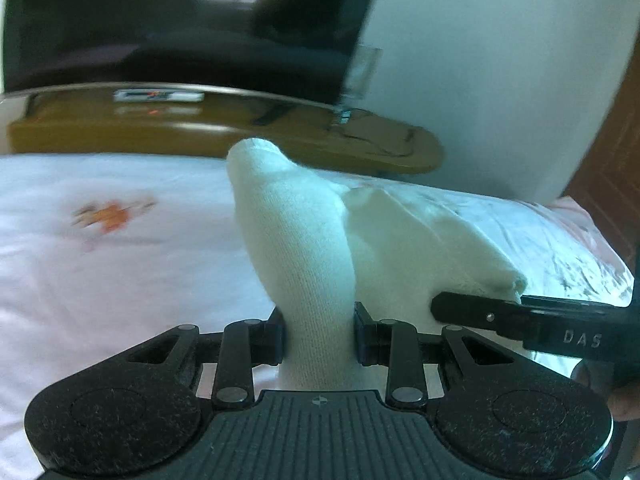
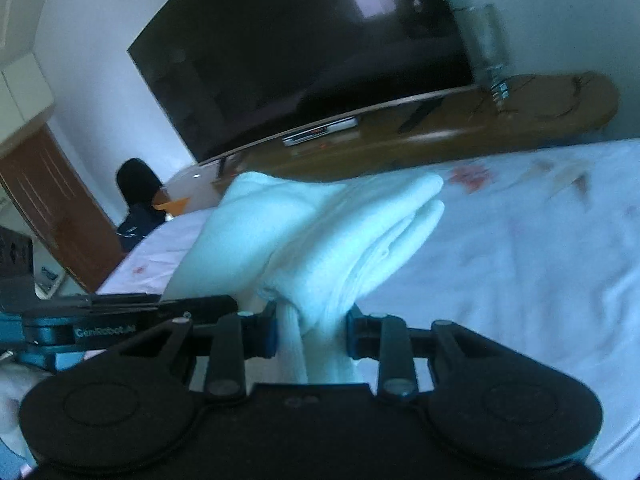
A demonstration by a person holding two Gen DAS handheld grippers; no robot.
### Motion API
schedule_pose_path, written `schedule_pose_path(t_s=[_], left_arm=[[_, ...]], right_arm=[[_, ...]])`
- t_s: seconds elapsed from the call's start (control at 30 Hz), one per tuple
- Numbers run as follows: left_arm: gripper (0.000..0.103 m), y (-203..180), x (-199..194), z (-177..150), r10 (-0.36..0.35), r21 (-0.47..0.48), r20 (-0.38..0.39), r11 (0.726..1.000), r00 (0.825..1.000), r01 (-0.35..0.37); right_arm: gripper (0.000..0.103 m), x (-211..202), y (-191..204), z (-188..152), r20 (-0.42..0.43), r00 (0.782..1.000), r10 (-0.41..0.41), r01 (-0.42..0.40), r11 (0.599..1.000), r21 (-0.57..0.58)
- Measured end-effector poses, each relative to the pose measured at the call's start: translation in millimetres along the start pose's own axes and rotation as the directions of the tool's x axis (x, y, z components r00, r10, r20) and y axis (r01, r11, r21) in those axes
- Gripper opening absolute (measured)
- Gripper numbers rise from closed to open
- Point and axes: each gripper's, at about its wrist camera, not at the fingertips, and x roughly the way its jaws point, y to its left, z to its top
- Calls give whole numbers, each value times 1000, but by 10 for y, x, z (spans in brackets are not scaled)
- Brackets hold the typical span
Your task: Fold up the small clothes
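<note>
A small white knitted garment [image 1: 296,232], sock-like, is held up above the bed. In the left wrist view my left gripper [image 1: 319,332] is shut on one end, which stands up between the pads. The rest of the cloth drapes right to my right gripper [image 1: 480,314], a black bar at the edge. The right wrist view shows my right gripper [image 2: 311,332] shut on a bunched fold of the white garment [image 2: 320,232]. There my left gripper [image 2: 160,308] lies close at the left, under the cloth. Both views are motion-blurred.
A pale pink bed sheet [image 1: 120,280] with orange prints spreads below, also seen as the sheet [image 2: 520,260]. Behind it are a wooden shelf [image 2: 520,112] and a large dark TV [image 2: 304,52]. A person [image 2: 138,200] sits near a brown door [image 2: 52,216].
</note>
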Motion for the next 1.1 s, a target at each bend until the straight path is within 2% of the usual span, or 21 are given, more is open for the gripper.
schedule_pose_path(t_s=[0.23,0.47,0.53,0.57,0.6,0.67,0.73,0.77,0.83,0.87,0.9,0.93,1.03,1.1], left_arm=[[32,785,-315,-244,64,-26,-18,998,998,-65],[33,1232,-75,-503,39,-57,-54,997,998,-42],[40,1278,-5,-637,32,-65,-41,997,999,-35],[50,1275,39,-670,28,-76,-24,997,999,-30],[68,1295,34,-712,38,-91,-19,995,999,-40],[81,1346,1,-767,66,-89,-16,994,998,-67],[81,1436,-105,-795,62,-88,-4,994,998,-62],[81,1472,-172,-779,72,-91,7,993,997,-71],[75,1500,-386,-696,133,-67,88,990,987,-128],[65,1509,-439,-637,142,-63,113,989,983,-135],[62,1505,-468,-563,124,-69,136,991,983,-115],[62,1468,-447,-473,87,-56,146,995,986,-79],[62,1266,-228,-319,61,41,109,997,992,-66],[62,1161,-28,-306,60,87,65,994,996,-65]], right_arm=[[30,523,609,-200,-66,996,66,-68,997,-27],[30,896,796,-428,-107,994,33,-36,999,-32],[30,979,762,-497,-131,991,10,-15,999,-38],[30,1022,738,-538,-143,990,-2,-3,999,-38],[30,1051,685,-569,-148,989,-3,-2,999,-32],[33,1077,597,-635,-147,989,24,-22,1000,12],[36,1058,519,-652,-158,986,53,-44,997,60],[43,1036,507,-645,-161,985,59,-49,997,63],[45,866,532,-586,-120,993,15,-12,1000,23],[39,726,554,-549,-66,998,-4,4,1000,0],[36,627,580,-503,-30,999,-11,11,1000,-16],[28,593,612,-471,-20,1000,-17,16,999,-30],[25,669,850,-346,1,1000,-26,26,991,-132],[18,807,956,-320,-25,999,-37,32,983,-180]])
